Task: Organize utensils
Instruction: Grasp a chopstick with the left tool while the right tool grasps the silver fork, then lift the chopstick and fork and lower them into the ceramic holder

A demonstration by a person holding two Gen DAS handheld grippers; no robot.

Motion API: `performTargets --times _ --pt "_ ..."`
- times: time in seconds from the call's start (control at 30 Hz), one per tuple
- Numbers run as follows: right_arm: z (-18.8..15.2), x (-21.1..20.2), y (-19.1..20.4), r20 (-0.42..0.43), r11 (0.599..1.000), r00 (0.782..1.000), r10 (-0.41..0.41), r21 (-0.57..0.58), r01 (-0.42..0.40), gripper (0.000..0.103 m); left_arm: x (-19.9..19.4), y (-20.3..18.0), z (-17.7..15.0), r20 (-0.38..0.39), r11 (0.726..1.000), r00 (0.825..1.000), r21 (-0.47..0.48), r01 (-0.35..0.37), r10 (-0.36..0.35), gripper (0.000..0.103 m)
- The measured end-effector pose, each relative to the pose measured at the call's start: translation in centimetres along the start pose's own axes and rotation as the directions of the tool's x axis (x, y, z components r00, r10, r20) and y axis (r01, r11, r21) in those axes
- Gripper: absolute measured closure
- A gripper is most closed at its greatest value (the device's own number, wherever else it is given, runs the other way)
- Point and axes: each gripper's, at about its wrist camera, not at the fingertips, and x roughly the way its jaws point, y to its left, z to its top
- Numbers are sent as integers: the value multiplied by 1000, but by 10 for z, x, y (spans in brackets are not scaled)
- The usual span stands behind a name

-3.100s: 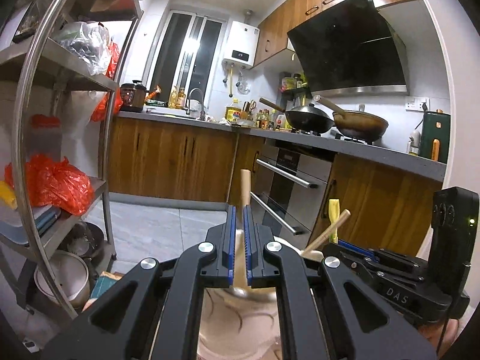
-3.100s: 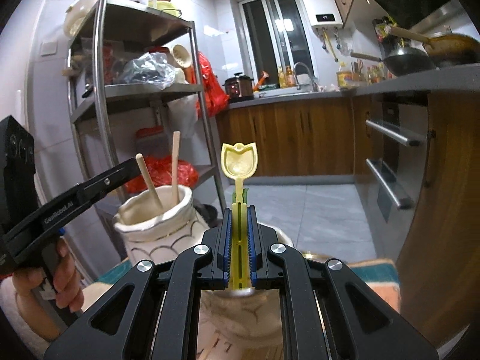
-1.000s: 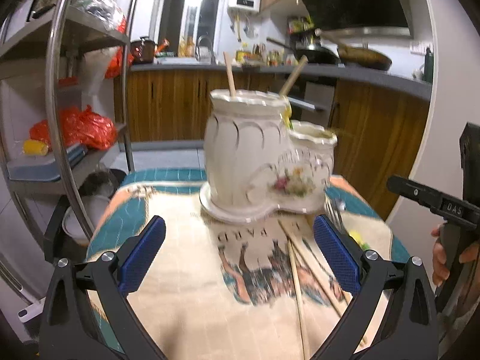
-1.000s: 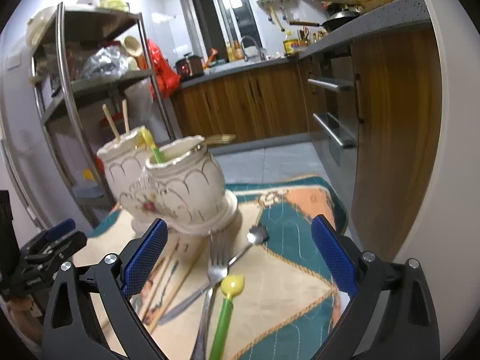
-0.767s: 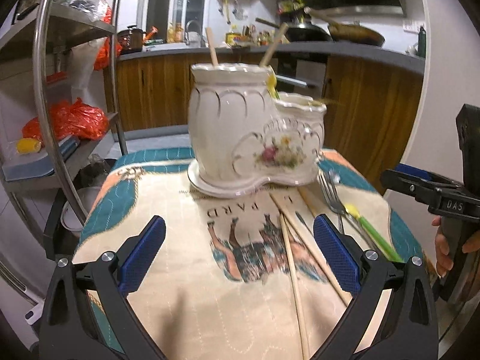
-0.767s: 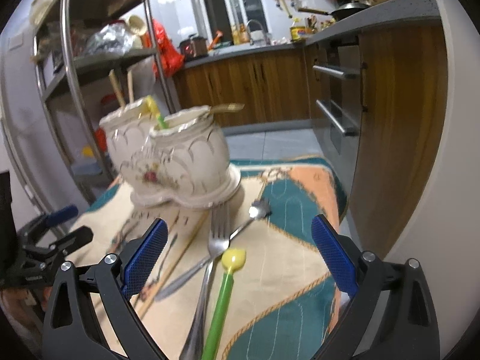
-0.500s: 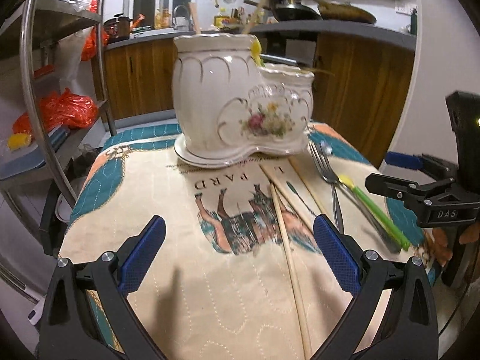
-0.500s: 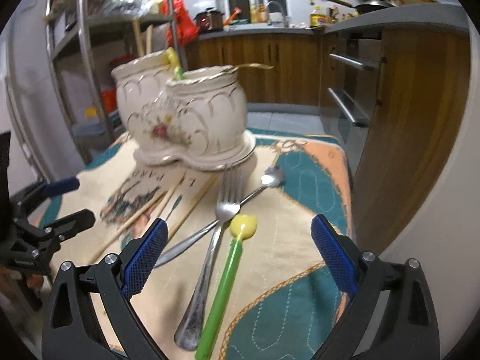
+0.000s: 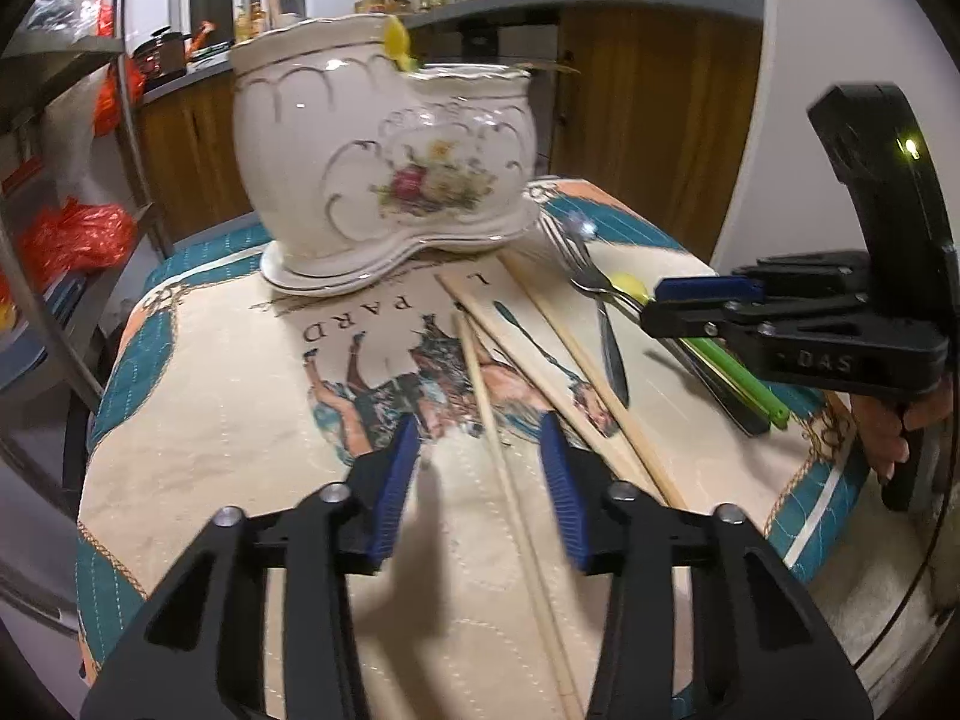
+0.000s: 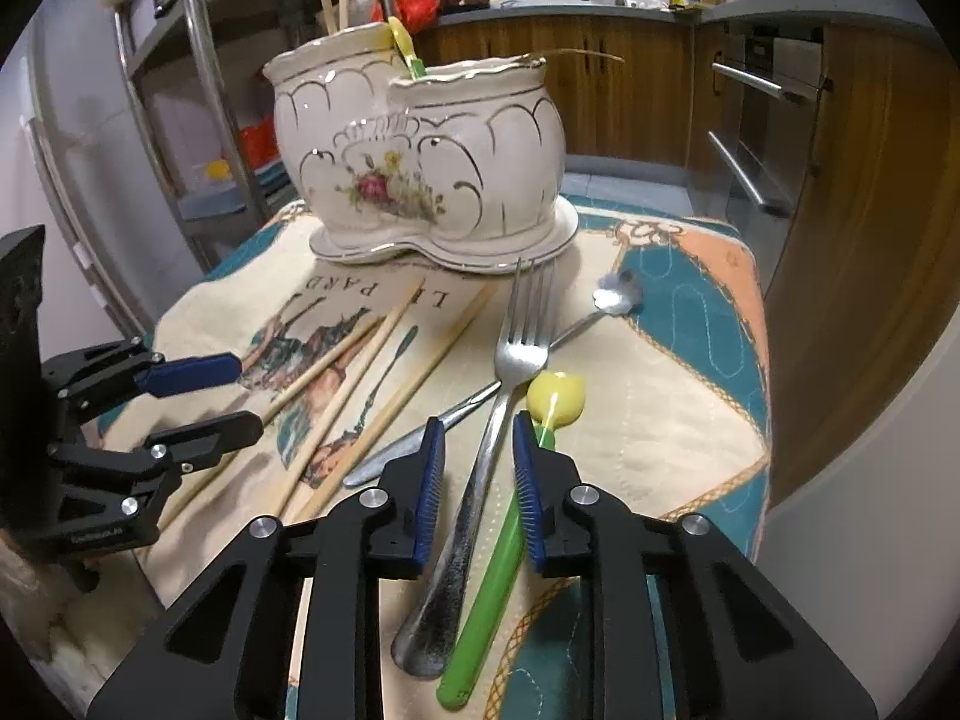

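A white ceramic two-pot utensil holder with gold trim and a painted flower (image 10: 414,162) stood on a patterned quilted cloth (image 10: 678,420). In front of it lay a silver metal fork (image 10: 480,468). The right gripper (image 10: 478,462) straddled the fork's handle; its jaws had just been closing, pads not yet touching. A yellow-headed green plastic spoon (image 10: 510,546) lay just right of the fork, wooden chopsticks (image 10: 384,390) to its left.
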Motion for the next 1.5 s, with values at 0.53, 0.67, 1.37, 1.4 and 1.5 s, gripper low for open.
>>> performTargets --times 0.53,0.67,1.37,1.4,1.5 --pt "9 20 5 -52 998 997 -65 -1 65 83 20 -1 15 -113 999 993 21 -42 44 82" --pt "11 23 2 -51 998 997 -65 2 65 86 28 6 23 -143 1000 989 17 -23 25 82" --pt "13 -16 -3 138 999 990 33 21 -37 97 10 6 15 4 999 1000 32 -20 19 98" --pt "13 -19 -2 158 999 987 33 13 -35 97 8 7 15 23 999 1000 32 -21 20 98" --pt "12 -35 3 239 999 971 26 -28 -20 97 -7 12 15 117 999 993 25 -30 27 98"
